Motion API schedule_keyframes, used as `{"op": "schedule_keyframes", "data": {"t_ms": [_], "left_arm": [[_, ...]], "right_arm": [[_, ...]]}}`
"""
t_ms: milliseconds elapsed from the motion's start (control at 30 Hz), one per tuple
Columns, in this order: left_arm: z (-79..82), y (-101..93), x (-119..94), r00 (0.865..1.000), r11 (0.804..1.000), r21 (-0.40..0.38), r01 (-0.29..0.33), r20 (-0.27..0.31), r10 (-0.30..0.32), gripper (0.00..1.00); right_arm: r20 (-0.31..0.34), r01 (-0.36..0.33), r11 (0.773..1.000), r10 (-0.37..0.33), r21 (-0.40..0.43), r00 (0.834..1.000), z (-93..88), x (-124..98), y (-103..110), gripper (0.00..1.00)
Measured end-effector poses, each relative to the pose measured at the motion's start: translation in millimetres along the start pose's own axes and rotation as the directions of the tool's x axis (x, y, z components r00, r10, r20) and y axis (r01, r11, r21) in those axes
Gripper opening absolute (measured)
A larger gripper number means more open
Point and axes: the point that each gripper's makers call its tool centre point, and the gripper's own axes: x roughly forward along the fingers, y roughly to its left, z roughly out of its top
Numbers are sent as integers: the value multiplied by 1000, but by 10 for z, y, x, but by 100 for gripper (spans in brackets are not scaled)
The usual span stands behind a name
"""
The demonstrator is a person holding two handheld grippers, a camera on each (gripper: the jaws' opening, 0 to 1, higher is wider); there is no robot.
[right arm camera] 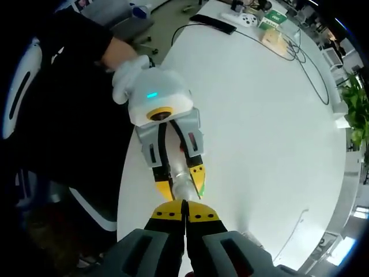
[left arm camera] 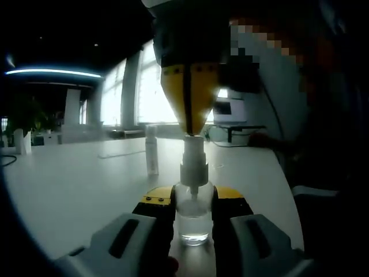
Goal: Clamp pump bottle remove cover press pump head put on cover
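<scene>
The pump bottle (left arm camera: 193,216) stands upright on the white tabletop (left arm camera: 75,190), clamped around its clear lower body between the jaws of the left gripper (left arm camera: 193,222). It is a small transparent bottle with a white collar and pump head (left arm camera: 194,151) on top, and it looks light and stiff, with smooth walls that could slip or twist if squeezed off centre. The low grip on the body seems the right hold, since it leaves the neck and head free. A slim white piece that may be the removed cover (left arm camera: 151,150) stands on the tabletop behind the bottle, well apart from it.

The right gripper (left arm camera: 190,130) comes down from above, its yellow-tipped jaws closed together with nothing between them, the tips resting on or just over the pump head. In the right gripper view the same jaws (right arm camera: 184,216) point almost straight down, with the left gripper (right arm camera: 179,182) lying below them, reaching in from the person's side of the tabletop and held level. The step in hand looks like pressing the pump head. A straight push down the bottle's axis would suit it best, as a sideways load could tip so light a bottle in the grip.
</scene>
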Motion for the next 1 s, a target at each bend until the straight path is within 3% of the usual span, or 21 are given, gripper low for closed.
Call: {"op": "schedule_keyframes", "data": {"t_ms": [1000], "left_arm": [[9, 14, -5, 1000, 1000, -3, -1, -1, 1, 15]], "right_arm": [[-15, -26, 1000, 26, 3, 1000, 12, 44, -21, 0]]}}
